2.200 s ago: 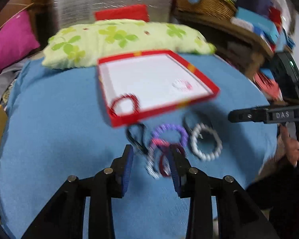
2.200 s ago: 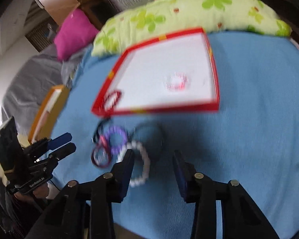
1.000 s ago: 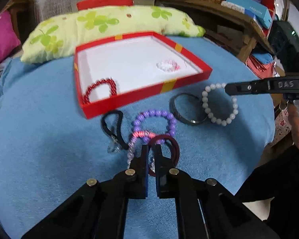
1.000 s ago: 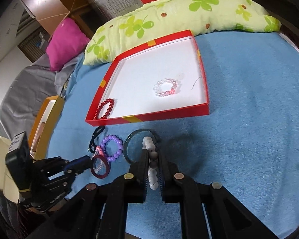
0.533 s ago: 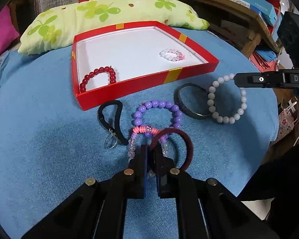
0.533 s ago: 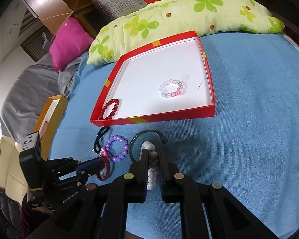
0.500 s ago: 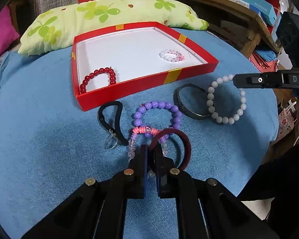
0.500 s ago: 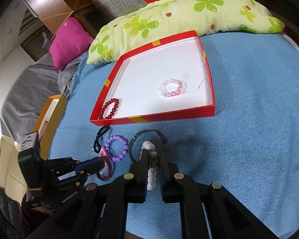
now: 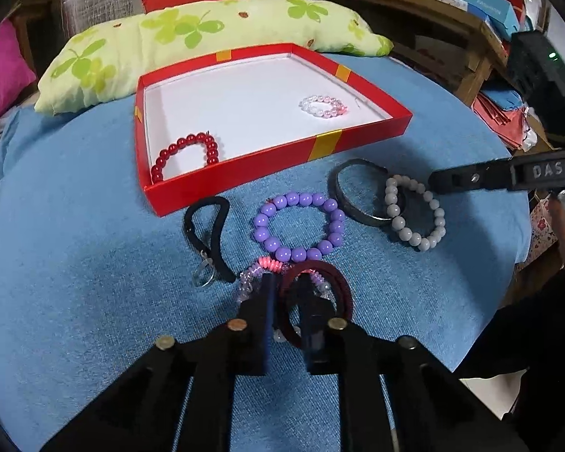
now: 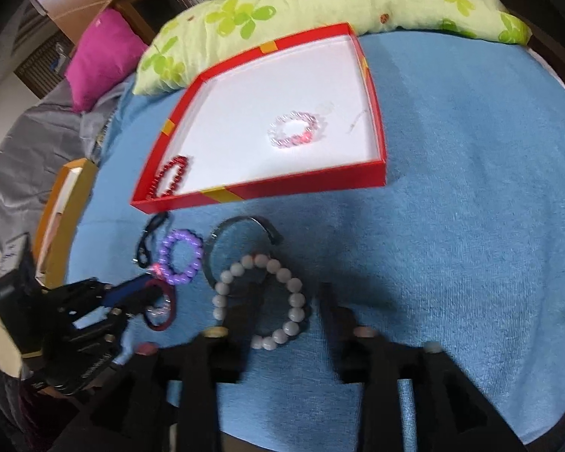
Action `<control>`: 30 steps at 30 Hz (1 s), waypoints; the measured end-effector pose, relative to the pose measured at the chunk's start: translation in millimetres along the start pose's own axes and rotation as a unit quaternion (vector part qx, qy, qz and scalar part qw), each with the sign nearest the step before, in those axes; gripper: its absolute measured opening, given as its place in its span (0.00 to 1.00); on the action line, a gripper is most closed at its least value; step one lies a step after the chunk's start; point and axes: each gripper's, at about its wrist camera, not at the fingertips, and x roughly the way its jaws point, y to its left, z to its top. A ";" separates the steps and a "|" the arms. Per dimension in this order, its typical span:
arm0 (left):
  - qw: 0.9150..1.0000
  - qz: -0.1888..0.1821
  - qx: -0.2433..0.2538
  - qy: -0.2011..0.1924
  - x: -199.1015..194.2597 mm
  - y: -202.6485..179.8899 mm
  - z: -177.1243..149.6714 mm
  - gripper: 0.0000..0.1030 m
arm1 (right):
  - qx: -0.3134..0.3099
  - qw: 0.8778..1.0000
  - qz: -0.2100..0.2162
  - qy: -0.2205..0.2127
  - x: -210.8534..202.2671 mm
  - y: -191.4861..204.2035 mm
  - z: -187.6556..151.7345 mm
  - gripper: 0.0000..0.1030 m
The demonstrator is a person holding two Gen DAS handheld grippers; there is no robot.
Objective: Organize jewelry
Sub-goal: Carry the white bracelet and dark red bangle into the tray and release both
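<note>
Jaws apart over white bead bracelet (image 10: 261,297).

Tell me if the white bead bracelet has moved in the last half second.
Yes. In the left wrist view the white bead bracelet has slipped away from the red box, toward the camera.

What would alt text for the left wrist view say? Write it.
The left gripper sits slightly parted around the dark red band on a blue cloth. Beyond lie a purple bead bracelet, a white bead bracelet and a red tray holding two bracelets.
</note>
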 end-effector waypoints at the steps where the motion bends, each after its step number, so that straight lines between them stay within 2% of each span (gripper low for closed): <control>1: 1.000 0.001 0.002 -0.002 -1.2 -0.1 -0.1 0.10 | -0.001 1.000 -0.004 0.002 1.9 -0.2 -0.8 0.54; 4: 1.000 0.000 0.005 -0.002 -2.1 0.6 -1.0 0.09 | -0.024 0.999 -0.027 0.011 10.3 2.0 -4.3 0.53; 5: 1.000 0.001 0.005 0.000 -1.7 0.9 -1.2 0.08 | -0.038 0.999 -0.034 0.008 11.1 4.3 -5.9 0.49; 7: 1.000 -0.002 0.009 0.005 -0.6 0.4 -2.2 0.08 | -0.078 0.995 -0.067 0.001 13.3 12.2 -10.1 0.17; 8: 1.000 -0.005 0.011 0.010 0.6 -0.3 -2.7 0.08 | -0.092 0.993 -0.078 -0.002 14.3 14.9 -11.7 0.11; 13: 1.000 -0.004 0.016 0.020 3.1 -2.8 -5.8 0.08 | -0.097 0.993 -0.062 -0.034 -1.2 14.7 -7.1 0.11; 21: 0.999 -0.027 0.009 -0.022 -19.9 -2.8 -1.2 0.06 | -0.080 0.991 0.014 -0.103 -43.5 19.5 2.9 0.10; 26: 0.996 -0.042 -0.017 -0.076 -49.8 10.9 13.6 0.06 | -0.080 0.984 0.041 -0.153 -63.8 32.5 12.9 0.10; 30: 0.990 -0.036 -0.050 -0.125 -62.6 30.8 50.3 0.06 | -0.062 0.979 0.068 -0.180 -68.2 37.8 40.2 0.10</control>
